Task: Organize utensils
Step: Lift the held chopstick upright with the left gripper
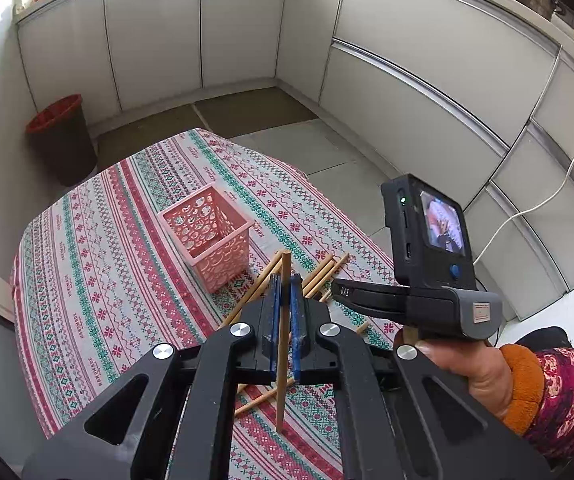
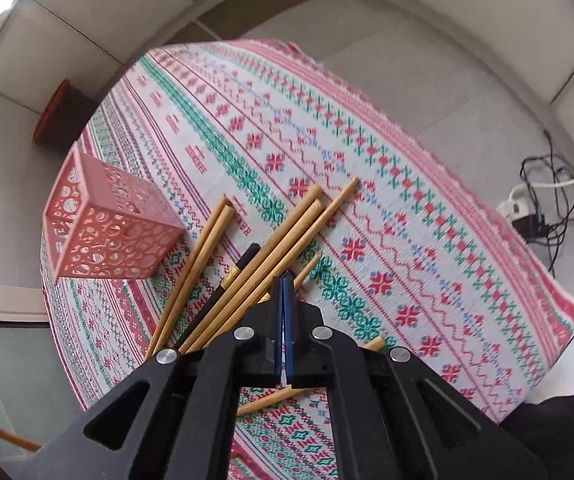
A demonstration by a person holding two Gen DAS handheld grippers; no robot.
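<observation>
On the table: a patterned tablecloth (image 1: 99,280) covers it, and everything the task needs sits on top.
Basket: the pink perforated basket (image 1: 211,236) stands upright beyond the pile; its visible interior looks empty.
Pile: loose wooden chopsticks (image 2: 287,236) and one black chopstick (image 2: 223,292) lie crossed just beside the basket.
Left gripper (image 1: 285,292): pads closed on a single chopstick (image 1: 283,336), held near-vertical above the cloth.
Right gripper (image 2: 283,292): pads pressed together with nothing between them, hanging over the pile.
Risk: the chopstick is pinched at one narrow point, so it could pivot or slip during the carry.
Risk: its lower tip may catch the basket rim and tip the light basket over.
</observation>
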